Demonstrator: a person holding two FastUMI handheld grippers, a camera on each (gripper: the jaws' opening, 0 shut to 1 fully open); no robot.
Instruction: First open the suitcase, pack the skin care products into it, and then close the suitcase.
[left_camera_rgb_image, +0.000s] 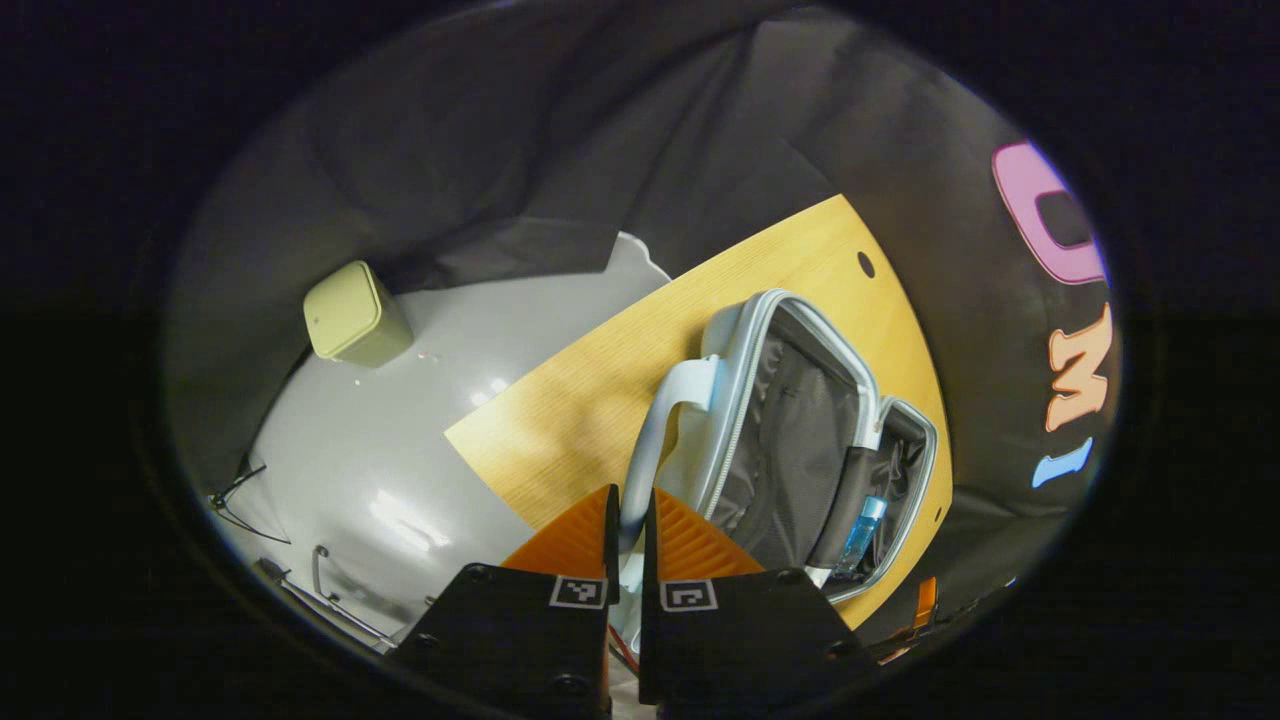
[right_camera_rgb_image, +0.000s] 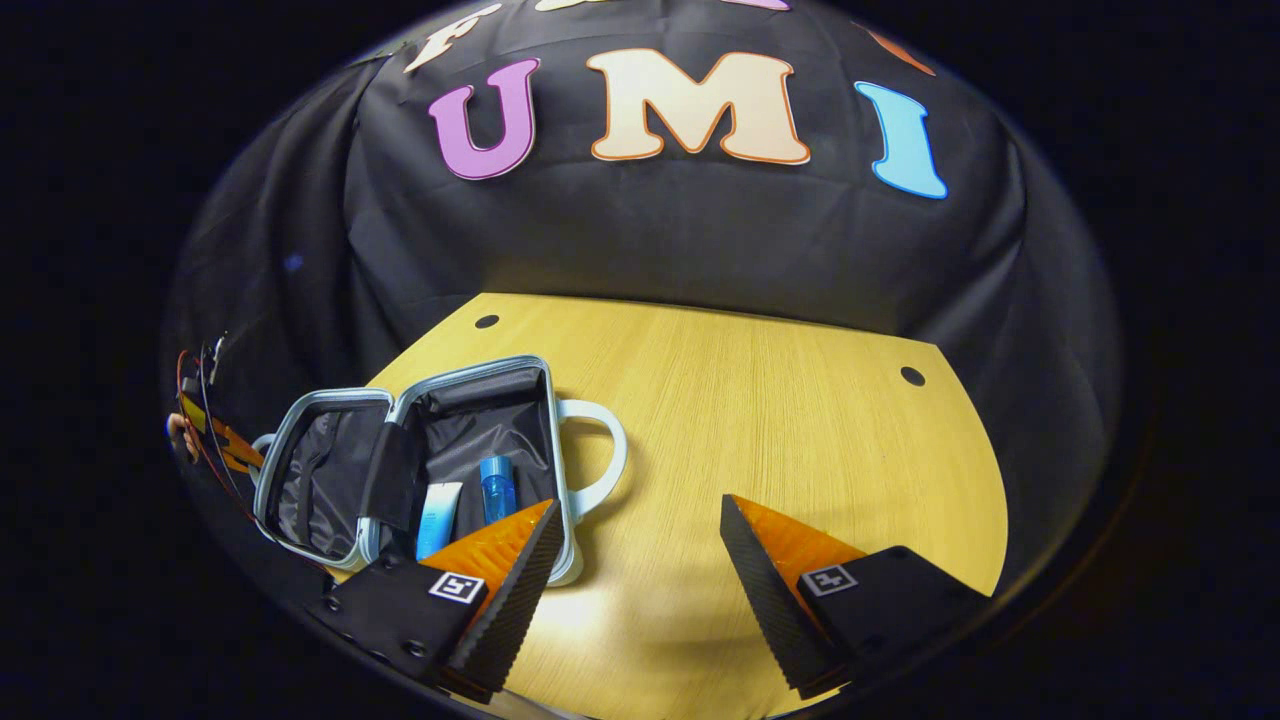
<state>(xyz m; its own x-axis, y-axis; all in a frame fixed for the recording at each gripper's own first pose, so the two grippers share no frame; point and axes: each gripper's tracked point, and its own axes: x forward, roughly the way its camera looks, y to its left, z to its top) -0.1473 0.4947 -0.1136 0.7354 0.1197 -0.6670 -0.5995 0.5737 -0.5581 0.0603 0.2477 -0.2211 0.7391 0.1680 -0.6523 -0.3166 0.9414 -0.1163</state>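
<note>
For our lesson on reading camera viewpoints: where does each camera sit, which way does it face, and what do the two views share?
Left gripper view: rides the left gripper, fingers closed on the suitcase handle, looking down along the table towards the floor.
Right gripper view: rides the right gripper, fingers apart, looking across the table towards the booth wall.
Shared: the open suitcase and blue bottle.

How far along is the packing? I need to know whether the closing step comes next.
Done: the suitcase lies open on the table, with a white tube and a blue bottle inside. In hand: the left gripper is shut on the suitcase handle; the right gripper is open above the table. Left: closing the suitcase.
</note>
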